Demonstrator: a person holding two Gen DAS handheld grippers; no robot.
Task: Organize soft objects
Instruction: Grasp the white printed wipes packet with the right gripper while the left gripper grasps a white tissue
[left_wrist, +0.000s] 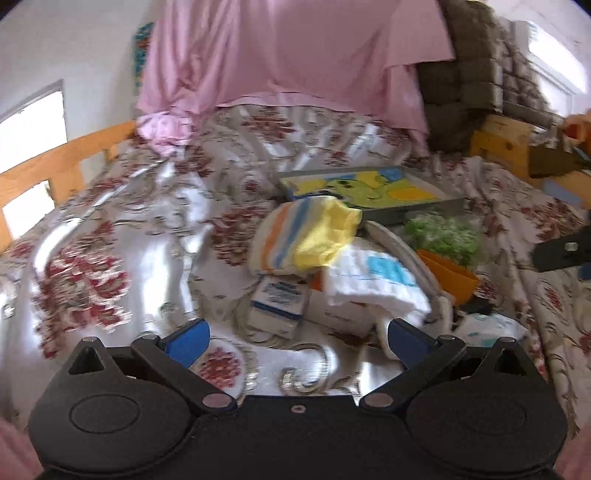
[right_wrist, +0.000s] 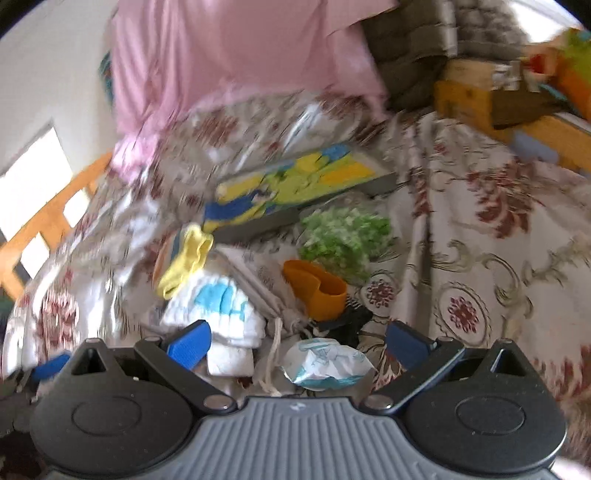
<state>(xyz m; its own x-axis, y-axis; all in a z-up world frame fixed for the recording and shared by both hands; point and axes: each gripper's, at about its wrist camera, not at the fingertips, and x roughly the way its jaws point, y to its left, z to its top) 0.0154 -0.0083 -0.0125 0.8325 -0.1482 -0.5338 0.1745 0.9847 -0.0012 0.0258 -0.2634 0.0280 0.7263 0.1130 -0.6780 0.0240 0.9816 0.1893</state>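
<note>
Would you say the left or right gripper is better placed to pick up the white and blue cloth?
Left, probably: the white and blue cloth sits just ahead of the open left gripper.

The left gripper (left_wrist: 297, 341) hangs above the bed with its blue fingers (left_wrist: 188, 341) spread wide apart and nothing between them. The right gripper (right_wrist: 297, 345) sits likewise, its blue fingers (right_wrist: 190, 343) wide apart and holding nothing. Each gripper shows at the edge of the other's view, so the two are side by side.
</note>
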